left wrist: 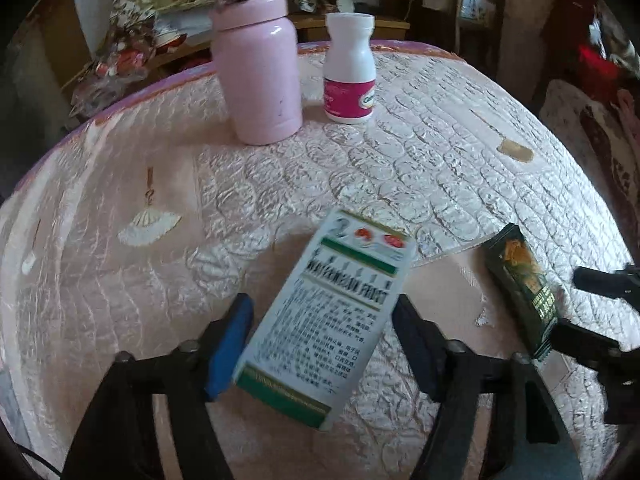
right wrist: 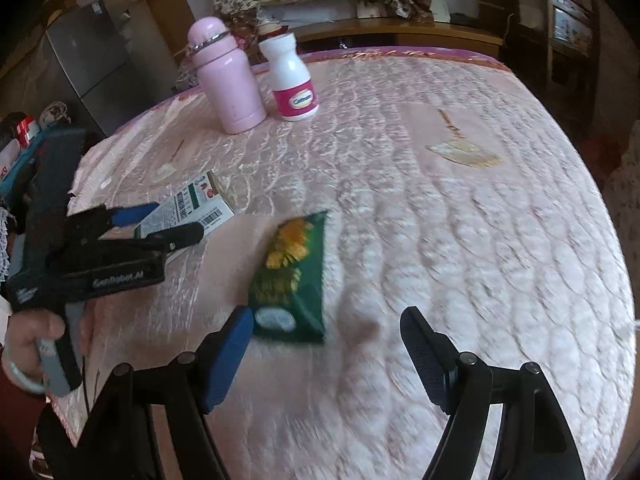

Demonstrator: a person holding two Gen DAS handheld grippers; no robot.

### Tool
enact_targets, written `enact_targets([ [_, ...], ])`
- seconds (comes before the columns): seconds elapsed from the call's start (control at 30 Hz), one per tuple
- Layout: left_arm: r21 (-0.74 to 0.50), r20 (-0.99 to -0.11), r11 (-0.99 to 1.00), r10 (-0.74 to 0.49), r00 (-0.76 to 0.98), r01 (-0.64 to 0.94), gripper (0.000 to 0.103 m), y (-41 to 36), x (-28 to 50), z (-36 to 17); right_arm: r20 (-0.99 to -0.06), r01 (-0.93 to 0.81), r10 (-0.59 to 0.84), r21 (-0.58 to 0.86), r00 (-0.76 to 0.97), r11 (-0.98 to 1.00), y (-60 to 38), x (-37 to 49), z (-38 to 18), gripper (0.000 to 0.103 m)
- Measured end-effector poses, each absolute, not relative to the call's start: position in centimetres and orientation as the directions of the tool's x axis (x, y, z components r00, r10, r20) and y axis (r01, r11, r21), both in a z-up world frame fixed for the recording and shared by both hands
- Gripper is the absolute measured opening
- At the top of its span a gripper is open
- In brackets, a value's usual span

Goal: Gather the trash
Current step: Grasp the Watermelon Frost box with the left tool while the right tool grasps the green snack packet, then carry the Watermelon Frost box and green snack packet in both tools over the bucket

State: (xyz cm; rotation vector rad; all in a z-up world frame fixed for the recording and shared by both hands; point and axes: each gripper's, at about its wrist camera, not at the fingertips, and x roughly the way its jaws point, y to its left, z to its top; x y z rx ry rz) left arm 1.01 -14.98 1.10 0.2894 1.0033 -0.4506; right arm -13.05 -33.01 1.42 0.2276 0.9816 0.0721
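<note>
A white medicine box [left wrist: 324,316] with green stripes lies on the pink quilted tablecloth [left wrist: 440,152], between the fingers of my left gripper [left wrist: 322,304]. The blue pad [left wrist: 228,344] touches the box's lower left edge; the other pad stands a little off its right edge, so the jaws are open. In the right wrist view the left gripper [right wrist: 178,220] straddles the box [right wrist: 192,208]. A dark green snack packet [right wrist: 292,280] lies flat in the left half of my open right gripper [right wrist: 326,316], its corner beside the blue pad [right wrist: 228,356]. The packet [left wrist: 524,288] also shows at the left wrist view's right.
A pink flask [left wrist: 256,68] and a white pill bottle [left wrist: 350,68] with a pink label stand together near the table's far edge. A hand [right wrist: 28,344] holds the left gripper's handle. A grey fridge [right wrist: 88,52] and cluttered furniture stand beyond the table.
</note>
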Motion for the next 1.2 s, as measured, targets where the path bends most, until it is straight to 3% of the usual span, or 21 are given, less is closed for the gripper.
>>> enact_targets([
  [0.13,0.012,-0.862,0.895,-0.217,0.458,0.447,0.057,-13.5,-0.1,1.5,-0.804,0.014,0.179,0.227,0.568,0.974,-31.6,-10.8,0.7,0.076],
  [0.2,-0.011,-0.863,0.899,-0.230,0.450,0.438,0.057,-13.0,-0.9,1.7,-0.800,0.006,0.135,0.171,0.585,0.985,-30.7,-10.4,0.5,0.045],
  [0.23,-0.028,-0.864,0.898,-0.243,0.442,0.440,0.057,-12.8,-1.4,1.9,-0.804,0.009,0.111,0.143,0.585,0.990,-30.5,-10.3,0.5,0.036],
  [0.33,-0.058,-0.858,0.898,-0.268,0.439,0.436,0.057,-12.7,-2.8,2.5,-0.801,-0.012,0.179,0.210,0.571,0.978,-30.9,-11.2,0.7,0.026],
  [0.53,-0.128,-0.827,0.879,-0.350,0.439,0.459,0.057,-14.3,-6.8,4.2,-0.762,-0.005,0.189,0.238,0.619,0.971,-33.2,-16.0,2.6,0.025],
  [1.2,-0.095,-0.808,0.820,-0.395,0.437,0.565,0.057,-24.1,-15.3,5.2,-0.742,0.149,0.092,0.252,0.664,0.956,-42.3,-29.4,4.5,0.025],
])
